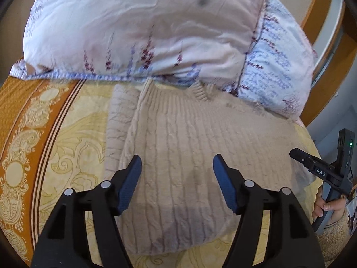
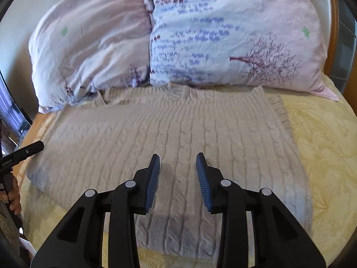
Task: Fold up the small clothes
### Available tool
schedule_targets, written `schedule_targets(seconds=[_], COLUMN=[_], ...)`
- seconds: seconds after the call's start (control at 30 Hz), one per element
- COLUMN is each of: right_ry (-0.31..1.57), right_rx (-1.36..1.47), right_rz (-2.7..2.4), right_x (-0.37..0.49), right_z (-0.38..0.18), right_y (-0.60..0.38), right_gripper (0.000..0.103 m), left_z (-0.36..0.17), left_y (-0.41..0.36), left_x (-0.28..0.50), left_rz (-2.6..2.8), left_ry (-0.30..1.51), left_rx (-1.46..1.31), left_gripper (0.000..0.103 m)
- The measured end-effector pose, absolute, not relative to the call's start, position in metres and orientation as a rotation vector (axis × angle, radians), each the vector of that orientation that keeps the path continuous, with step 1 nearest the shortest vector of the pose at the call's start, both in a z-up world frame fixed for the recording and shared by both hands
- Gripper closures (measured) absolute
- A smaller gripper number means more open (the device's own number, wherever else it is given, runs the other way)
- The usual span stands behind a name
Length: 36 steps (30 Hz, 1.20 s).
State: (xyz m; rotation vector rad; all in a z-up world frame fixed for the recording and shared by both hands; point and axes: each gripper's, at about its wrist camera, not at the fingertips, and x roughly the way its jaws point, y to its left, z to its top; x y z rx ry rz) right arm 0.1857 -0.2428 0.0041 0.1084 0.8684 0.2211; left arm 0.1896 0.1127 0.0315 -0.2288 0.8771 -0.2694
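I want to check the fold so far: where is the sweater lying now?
The sweater lies flat on the yellow bedspread, collar against the two pillows, below both open grippers in both views.

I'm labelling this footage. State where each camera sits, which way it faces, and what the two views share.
Left wrist: sits on the left gripper, looks down across the knit sweater toward a pillow; the right hand shows at the right edge.
Right wrist: sits on the right gripper, faces the same way; the left hand shows at the left edge.
Shared: sweater, pillows, yellow bedspread.
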Motion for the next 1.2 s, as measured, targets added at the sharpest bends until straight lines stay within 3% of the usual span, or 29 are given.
schedule_targets(seconds=[0.23, 0.4, 0.7, 0.9, 1.2], right_ry=[0.843, 0.844, 0.833, 0.832, 0.825], right_rx=[0.094, 0.129, 0.14, 0.144, 0.16], right_rz=[0.22, 0.241, 0.249, 0.25, 0.247], right_x=[0.182, 0.181, 0.18, 0.179, 0.177], right_z=[-0.003, -0.003, -0.002, -0.001, -0.001], right_y=[-0.243, -0.247, -0.247, -0.247, -0.248], right_gripper=[0.065, 0.064, 0.064, 0.064, 0.063], left_z=[0.025, 0.042, 0.012, 0.004, -0.003], left_y=[0.117, 0.157, 0.196, 0.195, 0.187], left_x=[0.192, 0.195, 0.227, 0.233, 0.236], left_rz=[-0.276, -0.277, -0.241, -0.273, -0.282], left_ry=[0.885, 0.82, 0.963, 0.963, 0.966], left_rx=[-0.244, -0.444, -0.682, -0.765, -0.805], left_gripper=[0.037, 0.037, 0.037, 0.038, 0.058])
